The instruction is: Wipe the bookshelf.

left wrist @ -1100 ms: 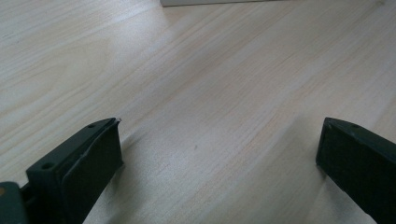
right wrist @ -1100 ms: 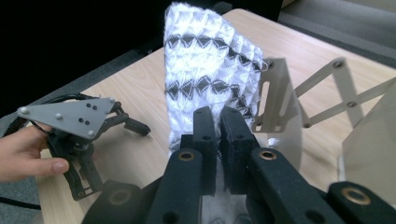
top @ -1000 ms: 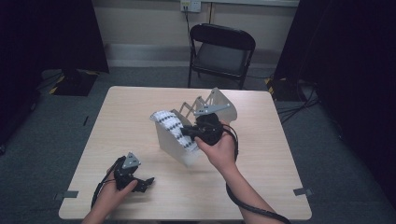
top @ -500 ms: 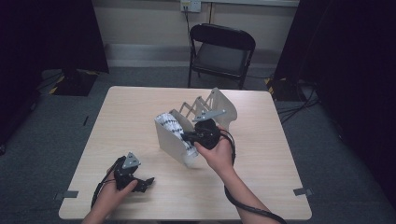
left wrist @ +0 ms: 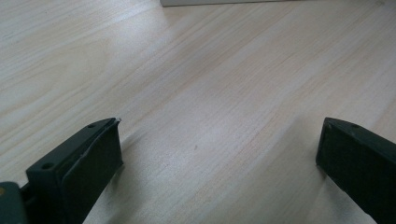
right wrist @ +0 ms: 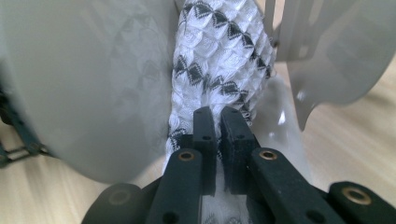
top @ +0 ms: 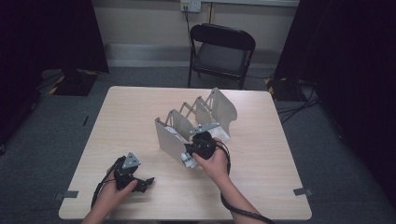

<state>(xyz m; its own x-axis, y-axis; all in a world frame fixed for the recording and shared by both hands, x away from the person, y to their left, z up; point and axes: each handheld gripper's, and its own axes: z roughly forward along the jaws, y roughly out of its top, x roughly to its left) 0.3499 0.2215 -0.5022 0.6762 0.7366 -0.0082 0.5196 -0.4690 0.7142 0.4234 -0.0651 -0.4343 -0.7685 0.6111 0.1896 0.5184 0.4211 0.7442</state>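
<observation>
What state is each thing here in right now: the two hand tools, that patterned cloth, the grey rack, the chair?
Right gripper: shut on the cloth.
Cloth: folded, standing in the rack's front slot.
Rack: stretched open, upright on the table.
Left gripper: open, holding nothing, low over the table.
Chair: unfolded, unoccupied.

Right gripper (top: 190, 157) at the grey rack (top: 196, 122) on the table (top: 261, 186).

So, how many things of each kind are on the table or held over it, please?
Folding racks: 1, a grey rack
Patterned cloths: 1, a white and black cloth
Hand-held grippers: 2, the left gripper and the right gripper
Total: 4
</observation>
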